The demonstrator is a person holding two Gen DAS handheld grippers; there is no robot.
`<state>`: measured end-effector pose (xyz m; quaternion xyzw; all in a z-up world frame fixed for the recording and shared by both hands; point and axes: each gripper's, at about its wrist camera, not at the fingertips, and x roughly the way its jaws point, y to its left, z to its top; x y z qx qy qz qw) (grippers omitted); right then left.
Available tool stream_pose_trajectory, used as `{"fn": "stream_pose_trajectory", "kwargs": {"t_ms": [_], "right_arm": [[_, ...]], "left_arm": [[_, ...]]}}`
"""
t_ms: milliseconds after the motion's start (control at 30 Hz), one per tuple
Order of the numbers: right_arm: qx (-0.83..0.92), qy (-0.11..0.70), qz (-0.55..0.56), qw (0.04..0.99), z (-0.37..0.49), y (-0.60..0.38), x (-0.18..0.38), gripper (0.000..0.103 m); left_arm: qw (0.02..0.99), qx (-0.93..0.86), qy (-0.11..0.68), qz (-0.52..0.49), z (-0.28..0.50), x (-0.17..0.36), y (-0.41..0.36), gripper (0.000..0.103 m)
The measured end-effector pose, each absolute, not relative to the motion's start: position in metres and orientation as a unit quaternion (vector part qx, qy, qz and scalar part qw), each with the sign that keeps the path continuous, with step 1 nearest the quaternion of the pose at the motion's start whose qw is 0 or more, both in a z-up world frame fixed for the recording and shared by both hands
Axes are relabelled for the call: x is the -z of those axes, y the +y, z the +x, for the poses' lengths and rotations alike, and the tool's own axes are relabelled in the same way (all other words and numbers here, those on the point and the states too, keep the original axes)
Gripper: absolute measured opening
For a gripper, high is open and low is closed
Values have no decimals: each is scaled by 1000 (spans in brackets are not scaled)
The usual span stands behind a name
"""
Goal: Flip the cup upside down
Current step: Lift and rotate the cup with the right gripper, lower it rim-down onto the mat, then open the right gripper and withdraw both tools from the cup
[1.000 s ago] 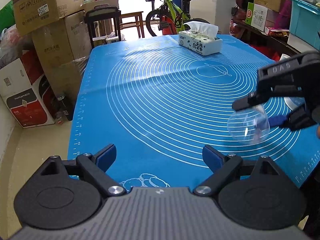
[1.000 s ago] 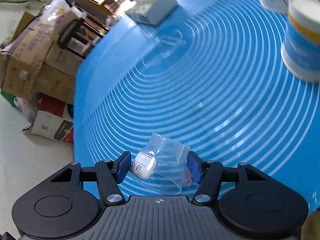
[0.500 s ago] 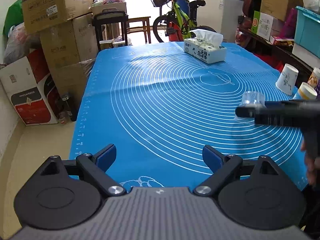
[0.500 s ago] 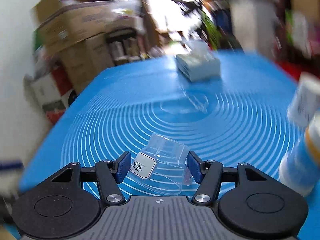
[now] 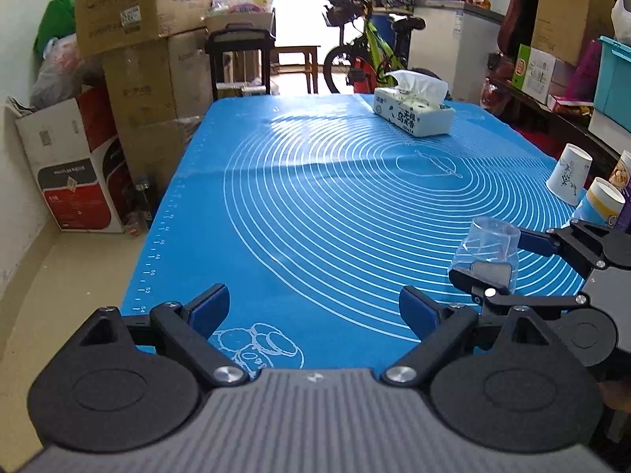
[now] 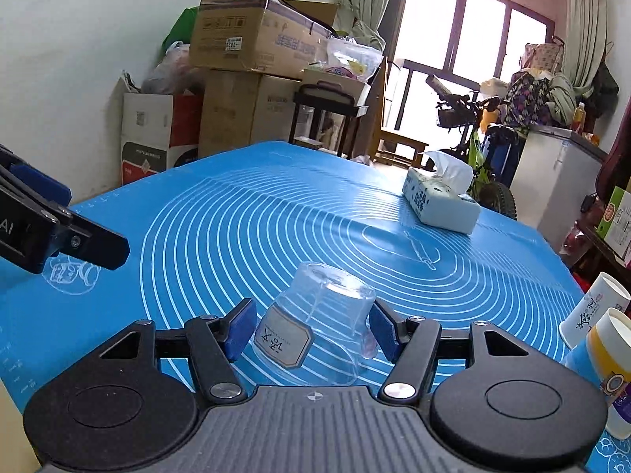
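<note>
On the blue mat (image 5: pixel 315 205) we read ruler numbers "50", "52" and "54" along its left edge. The clear cup (image 6: pixel 315 327) bears a white label with two large dark characters, shown upside down and not legible to us. On the left gripper (image 6: pixel 23 232), seen from the right wrist, we read the letters "AI". The tissue box (image 5: pixel 414 116) carries large dark Chinese characters we cannot make out. A white sticker on the top cardboard box (image 6: pixel 244 39) reads "7028".
</note>
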<state>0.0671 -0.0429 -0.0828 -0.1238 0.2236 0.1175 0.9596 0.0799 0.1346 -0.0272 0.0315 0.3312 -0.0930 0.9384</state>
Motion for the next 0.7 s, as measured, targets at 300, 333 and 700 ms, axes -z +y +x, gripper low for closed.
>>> {"fn": "stream_pose_trajectory", "kwargs": {"t_ms": [300,333,700], "right_arm": [[-149,236,-102,955,55,-56,76,96],[-152,237,-98,955,51,-59,72,97],[-156,263,-24,952,-1,-119,40,100]], "left_arm": [[952,76,296,14,63,17,120,92],[954,70,291,11,59,15,119,92],[958,59,279,-14,16,10,100,92]]}}
